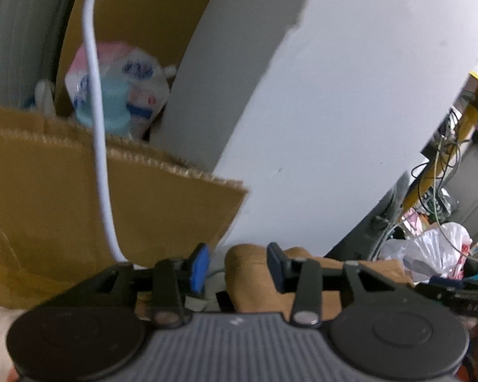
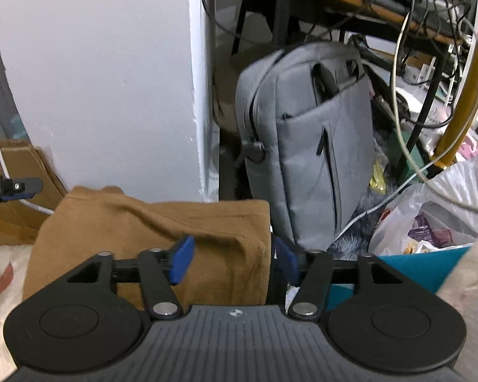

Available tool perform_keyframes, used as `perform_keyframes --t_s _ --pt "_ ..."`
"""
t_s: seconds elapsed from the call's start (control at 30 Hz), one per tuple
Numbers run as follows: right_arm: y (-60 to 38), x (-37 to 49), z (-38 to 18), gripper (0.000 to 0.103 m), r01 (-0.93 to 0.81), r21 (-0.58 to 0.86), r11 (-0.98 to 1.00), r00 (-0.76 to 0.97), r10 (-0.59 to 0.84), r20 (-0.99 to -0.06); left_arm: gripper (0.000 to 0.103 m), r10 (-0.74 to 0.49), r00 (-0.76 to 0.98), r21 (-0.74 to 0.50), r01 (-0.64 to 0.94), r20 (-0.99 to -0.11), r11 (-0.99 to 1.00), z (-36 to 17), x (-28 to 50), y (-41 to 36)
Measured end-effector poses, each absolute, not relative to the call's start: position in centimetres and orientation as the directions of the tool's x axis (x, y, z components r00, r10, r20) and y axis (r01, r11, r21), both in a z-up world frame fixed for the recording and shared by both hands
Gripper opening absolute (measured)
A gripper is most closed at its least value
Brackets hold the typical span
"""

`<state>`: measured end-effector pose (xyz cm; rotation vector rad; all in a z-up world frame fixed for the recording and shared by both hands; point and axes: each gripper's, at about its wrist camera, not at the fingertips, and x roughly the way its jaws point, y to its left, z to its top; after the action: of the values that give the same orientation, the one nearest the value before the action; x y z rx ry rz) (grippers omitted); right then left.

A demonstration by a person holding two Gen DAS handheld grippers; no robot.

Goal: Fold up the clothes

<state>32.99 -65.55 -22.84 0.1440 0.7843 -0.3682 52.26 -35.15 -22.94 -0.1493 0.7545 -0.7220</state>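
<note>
Low centre of the right view, brown garment (image 2: 149, 238), soft and limp; right tongs (image 2: 231, 259) and left tongs (image 1: 237, 265) spread, pinch its folded edge.

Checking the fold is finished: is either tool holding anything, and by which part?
Nothing held. Both the left tool and right tool stand open above the brown garment.

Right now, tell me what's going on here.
A person is folding clothes with a handheld gripper in each hand. A folded tan-brown cloth garment lies on a pale patterned sheet, against a white wall. The right gripper is open over the garment's right edge. The left gripper is open too, gripping nothing. A grey fabric bag stands behind.
</note>
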Motion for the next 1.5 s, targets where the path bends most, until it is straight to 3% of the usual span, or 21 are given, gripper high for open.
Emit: perform_keyframes --t_s 0.23,0.37,0.87,1.4,1.5 --pt "-63.9 31.5 -21.6 0.066 0.346 0.0 0.938 0.669 -0.246 -0.701 0.046 -0.694 0.441 -0.364 0.622 -0.568 0.693 -22.4 50.2 -36.1" --pt "-62.4 30.5 -22.8 0.054 0.302 -0.023 0.953 0.64 -0.221 -0.736 0.046 -0.71 0.402 -0.362 0.653 -0.578 0.665 -23.4 48.6 -37.3" --pt "-63.4 29.5 -27.8 0.033 0.361 -0.079 0.929 0.562 -0.285 -0.776 0.045 -0.717 0.309 -0.367 0.694 -0.625 0.619 -25.9 46.7 -36.9" --pt "-63.7 29.6 -27.6 0.032 0.378 -0.128 0.917 0.563 -0.337 -0.754 0.046 -0.654 0.29 -0.321 0.691 -0.698 0.648 -27.2 46.0 -35.7" --pt "-63.4 29.4 -27.0 0.033 0.367 -0.128 0.921 0.573 -0.333 -0.749 0.051 -0.651 0.269 -0.318 0.702 -0.71 0.637 -26.9 45.7 -35.6"
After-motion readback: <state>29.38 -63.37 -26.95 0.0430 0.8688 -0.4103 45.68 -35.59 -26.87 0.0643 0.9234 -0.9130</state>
